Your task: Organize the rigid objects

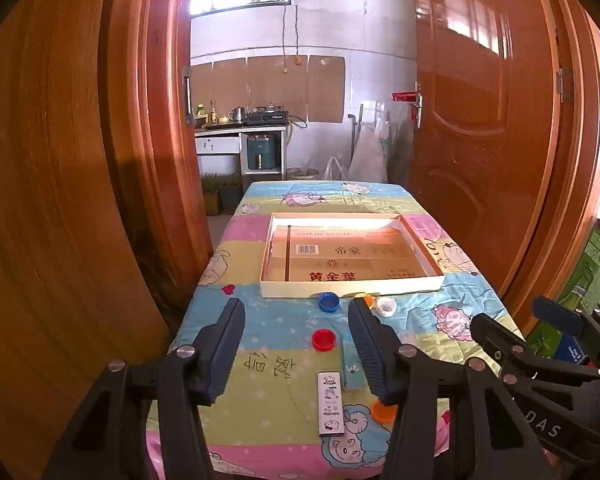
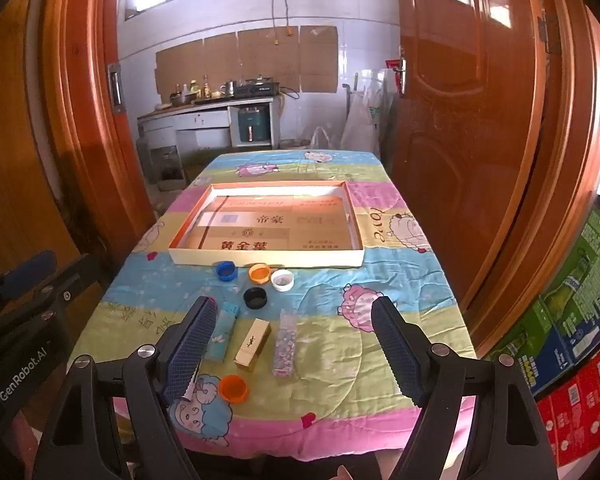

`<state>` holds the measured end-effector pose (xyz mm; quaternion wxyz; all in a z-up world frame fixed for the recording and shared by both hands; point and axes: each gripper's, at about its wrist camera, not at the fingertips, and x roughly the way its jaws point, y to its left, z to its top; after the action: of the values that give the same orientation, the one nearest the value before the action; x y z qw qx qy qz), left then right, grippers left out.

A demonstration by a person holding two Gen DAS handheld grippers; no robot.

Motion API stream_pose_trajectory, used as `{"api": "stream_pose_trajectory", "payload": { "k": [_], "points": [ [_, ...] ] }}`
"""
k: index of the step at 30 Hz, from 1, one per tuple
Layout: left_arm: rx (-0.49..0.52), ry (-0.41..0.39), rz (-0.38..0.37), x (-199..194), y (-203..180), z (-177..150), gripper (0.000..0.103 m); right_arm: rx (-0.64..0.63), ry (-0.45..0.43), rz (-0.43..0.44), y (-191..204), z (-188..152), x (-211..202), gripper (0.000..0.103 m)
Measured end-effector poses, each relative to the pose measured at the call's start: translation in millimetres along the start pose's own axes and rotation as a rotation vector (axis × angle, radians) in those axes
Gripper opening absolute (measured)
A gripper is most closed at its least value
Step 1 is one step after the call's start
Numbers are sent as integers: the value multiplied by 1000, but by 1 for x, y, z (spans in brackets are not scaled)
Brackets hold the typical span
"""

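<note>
— Both grippers sit nearest the lens, over the near edge of the table (image 2: 400, 280) with its cartoon-print cloth. How do the fingers stand?

— Left gripper (image 1: 296, 344) is spread wide, nothing between its fingers. Right gripper (image 2: 296, 344) is spread wide too, and bare.

— And the biggest thing beyond the fingertips?

— Shallow cardboard tray (image 2: 266, 258), well ahead of both grippers, with only printed card lining it.

— Then the boxes?

— Between the right fingers lie three slim ones side by side: a teal box (image 2: 222, 334) touching the left finger, a gold box (image 2: 254, 344), and a speckled box (image 2: 286, 342). In the left view a white patterned box (image 1: 331, 404) lies between the fingers.

— Caps?

— Just before the tray: a blue cap (image 2: 226, 271), an orange cap (image 2: 259, 273), a white cap (image 2: 282, 280), and a black cap (image 2: 255, 297) behind them. A second orange cap (image 2: 233, 388) lies nearer, and a red cap (image 1: 324, 339) between the left fingers; whether it opens upward, I can't quite tell.
</note>
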<state>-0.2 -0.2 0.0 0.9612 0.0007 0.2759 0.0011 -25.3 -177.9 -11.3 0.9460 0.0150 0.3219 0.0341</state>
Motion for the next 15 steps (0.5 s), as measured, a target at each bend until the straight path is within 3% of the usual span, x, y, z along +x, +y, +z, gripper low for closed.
{"api": "stream_pose_trajectory", "payload": {
  "k": [15],
  "points": [
    [-1, 7, 4, 0, 0, -2, 54, 5, -4, 2, -1, -1, -2, 81]
  ]
}}
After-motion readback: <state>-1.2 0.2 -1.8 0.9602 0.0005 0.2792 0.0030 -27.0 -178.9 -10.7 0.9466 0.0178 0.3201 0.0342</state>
